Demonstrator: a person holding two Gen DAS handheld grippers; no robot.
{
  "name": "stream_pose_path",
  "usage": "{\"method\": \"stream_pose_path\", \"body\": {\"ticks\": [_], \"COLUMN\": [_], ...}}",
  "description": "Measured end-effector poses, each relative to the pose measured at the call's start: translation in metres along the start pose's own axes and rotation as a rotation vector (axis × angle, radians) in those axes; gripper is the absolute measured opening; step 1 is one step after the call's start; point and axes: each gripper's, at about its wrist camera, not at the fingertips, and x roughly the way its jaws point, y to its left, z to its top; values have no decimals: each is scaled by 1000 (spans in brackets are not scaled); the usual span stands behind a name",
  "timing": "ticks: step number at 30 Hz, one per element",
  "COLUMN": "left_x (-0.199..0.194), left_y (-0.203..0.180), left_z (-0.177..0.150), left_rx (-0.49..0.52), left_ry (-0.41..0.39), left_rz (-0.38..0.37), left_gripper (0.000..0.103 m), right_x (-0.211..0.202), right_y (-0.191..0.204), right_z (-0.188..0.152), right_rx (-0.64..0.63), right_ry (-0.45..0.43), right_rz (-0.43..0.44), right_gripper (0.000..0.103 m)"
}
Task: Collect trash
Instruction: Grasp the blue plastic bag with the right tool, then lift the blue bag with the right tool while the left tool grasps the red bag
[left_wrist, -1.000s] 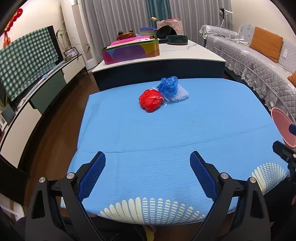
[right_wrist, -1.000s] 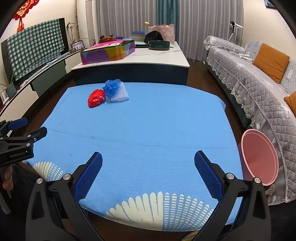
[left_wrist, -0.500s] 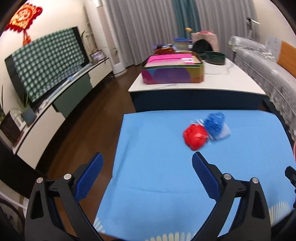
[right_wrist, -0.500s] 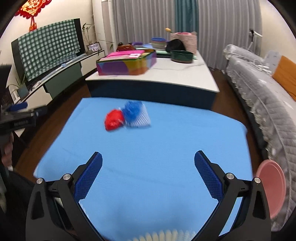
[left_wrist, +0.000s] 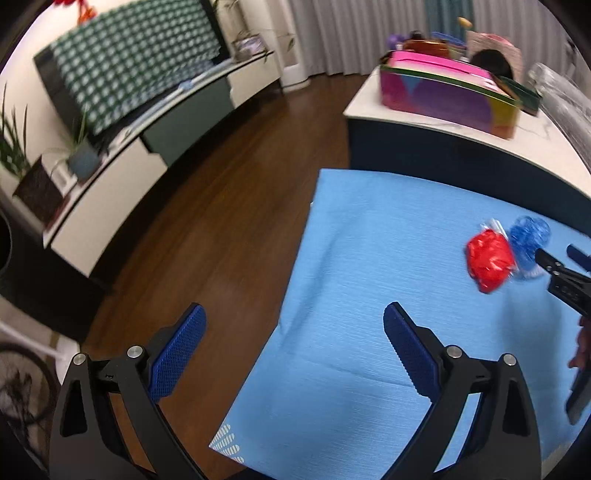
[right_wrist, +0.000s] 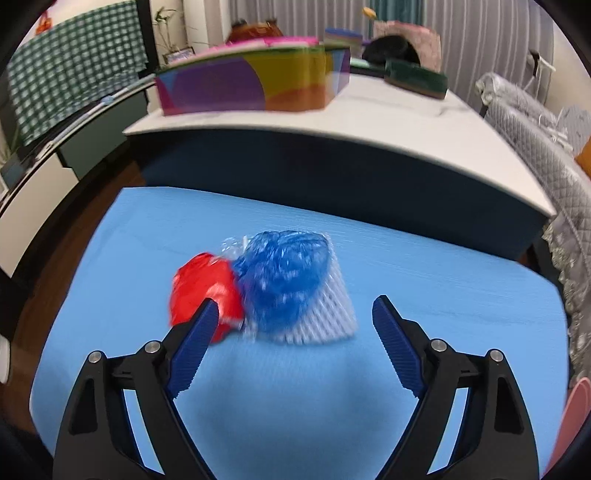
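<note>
A crumpled red plastic bag and a crumpled blue plastic bag lie side by side on a blue tablecloth, the blue one on a white foam net. My right gripper is open and empty, just short of the blue bag, its left finger in front of the red bag. In the left wrist view the red bag and blue bag sit far right. My left gripper is open and empty over the table's left edge.
A white-topped table behind holds a colourful box and a dark green bowl. A grey sofa is right, a pink bin rim lower right. Wooden floor and a TV cabinet lie left.
My right gripper moved forward and now stands close to the red and blue bags. My left gripper swung left, now over the table's left edge and the floor.
</note>
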Motion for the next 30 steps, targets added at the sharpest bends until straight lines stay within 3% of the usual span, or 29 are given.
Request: {"method": "stream_pose_path", "body": {"ticks": [2,3,4,6,12,18,22,26,30], "left_x": [5,8,9,10,4,-10,-17,-18,14], "left_y": [5,5,3,-1,-19,-51,-82,-117,-156], "left_z": [1,2,3,2,2,-2,-7,-3,11], "left_rx": [-16,-18,-17,-10,31,79,109,147,152], "left_ry": [14,20,29,43,31,-5,-4,10,49], "left_rz": [8,4,-5,-30,-65,-136,-227,-266,-317], "left_gripper": [94,94,94,94,94,94,94,94,94], "right_x": [13,17,17,14,-48,-136,-188,-215,-215], "right_y": [1,3,3,3,-22,-78,-124,-166,-204], "right_z": [4,5,5,3,-11,-49,-91,-136,-159], "right_rx": [13,14,11,7,29,63,113,178,289], "right_ry": [9,13,18,35,-19,-41,-26,-21,-16], "right_rz": [2,20,35,66,95,28,-69,-142,-172], "right_gripper": [74,54,23,15,13,13,13,14,14]}}
